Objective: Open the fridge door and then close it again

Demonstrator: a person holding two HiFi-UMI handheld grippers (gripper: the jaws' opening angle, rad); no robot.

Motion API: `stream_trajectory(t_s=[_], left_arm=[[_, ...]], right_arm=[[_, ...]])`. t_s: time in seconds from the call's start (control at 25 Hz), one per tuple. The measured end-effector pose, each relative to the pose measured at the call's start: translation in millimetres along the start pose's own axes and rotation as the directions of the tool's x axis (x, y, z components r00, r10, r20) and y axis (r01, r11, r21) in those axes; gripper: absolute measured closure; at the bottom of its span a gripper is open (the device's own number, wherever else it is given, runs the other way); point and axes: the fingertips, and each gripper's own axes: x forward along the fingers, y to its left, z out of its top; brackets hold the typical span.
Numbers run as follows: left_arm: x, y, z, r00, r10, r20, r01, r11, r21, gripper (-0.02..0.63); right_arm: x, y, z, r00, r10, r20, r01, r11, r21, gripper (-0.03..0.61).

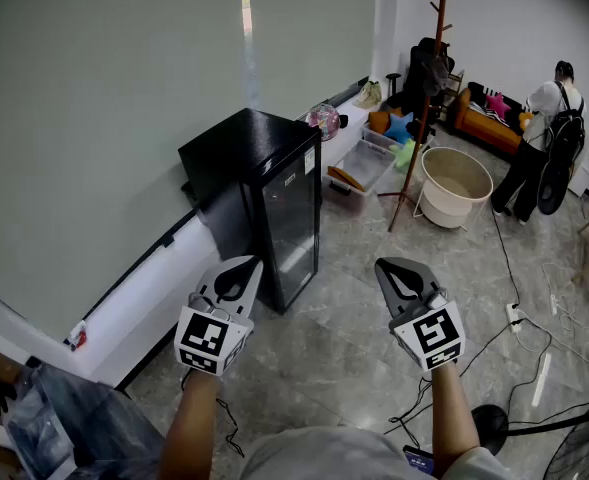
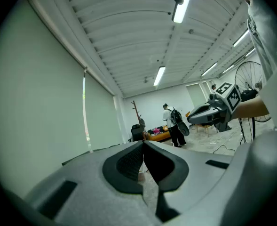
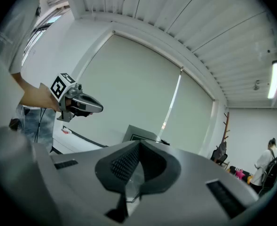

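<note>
A black fridge (image 1: pixel 264 198) stands on the grey tiled floor (image 1: pixel 354 338) with its back to a low white ledge (image 1: pixel 164 273) that runs along the foot of a wall covered by a pale blind (image 1: pixel 94 88). Its dark glass door (image 1: pixel 292 230) faces the open room and lies flush with the cabinet, closed. The left gripper (image 1: pixel 242 264) and the right gripper (image 1: pixel 389 266) are held up side by side in front of the person, both about level and pointing toward the fridge, the left one nearer to its front corner in the head view and the right one over bare floor. Neither touches the fridge. Each gripper view shows its own two jaws pressed together at the tips with nothing caught between them, so both tools are closed and empty. To the right of the fridge, along the same ledge, a clear plastic box (image 1: pixel 366 163) sits on the floor with coloured items near it. A wooden coat stand (image 1: pixel 426 88) rises beside a round pale tub (image 1: pixel 456 183). Farther back a person (image 1: pixel 544 138) with a backpack stands near an orange sofa (image 1: pixel 489 118). A power strip (image 1: pixel 515 315) and loose cables lie on the floor at the right
</note>
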Motion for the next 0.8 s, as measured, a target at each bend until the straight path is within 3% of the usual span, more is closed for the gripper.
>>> stream_trajectory(t_s=[0.48,0.8], left_arm=[[-4,-20,-9,0.999,-0.001,-0.043,0.000,1.000,-0.009,0.605],[-8,-31,-18,0.995,0.046,-0.084,-0.052,0.997,-0.060,0.604]], right_arm=[[-15,-12,-9,1.000,0.002,0.016,-0.003,0.996,0.089,0.581],[-23,-20,-14,0.998,0.021,0.053,-0.027,0.993,0.119,0.580]])
